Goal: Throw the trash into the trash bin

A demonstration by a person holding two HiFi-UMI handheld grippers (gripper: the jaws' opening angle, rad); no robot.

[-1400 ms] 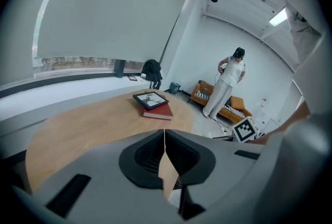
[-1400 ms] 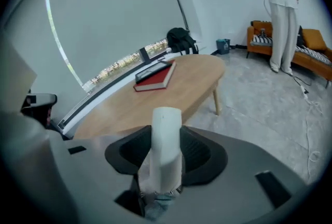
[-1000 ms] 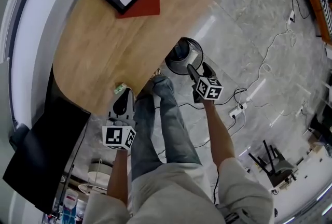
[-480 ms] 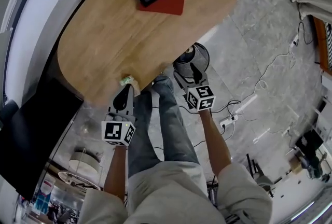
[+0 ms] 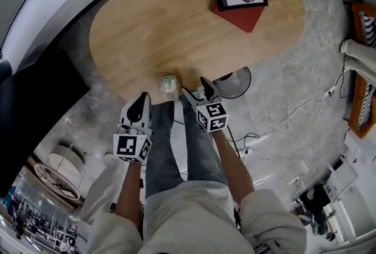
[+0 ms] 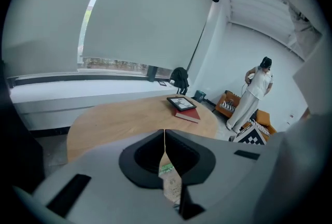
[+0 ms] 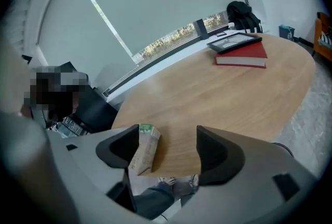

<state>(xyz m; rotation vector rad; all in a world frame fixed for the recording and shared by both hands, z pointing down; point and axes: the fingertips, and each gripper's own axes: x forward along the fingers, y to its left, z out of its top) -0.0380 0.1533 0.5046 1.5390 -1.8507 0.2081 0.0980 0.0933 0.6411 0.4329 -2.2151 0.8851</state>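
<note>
So the right gripper (image 5: 204,87) has swung off the bin (image 5: 236,83) and come up to the table (image 5: 176,29) edge. Its jaws are wide apart and it's got nothing in them. The carton (image 7: 144,149) sits right at that edge, just by its left jaw. The left gripper (image 5: 141,106) is pinched closed and empty, with the carton a bit ahead of it. I'd guess the grab is next, but careful, a nudge could knock it off the lip. The bin's just to the right, half under the table, with open floor around it.
</note>
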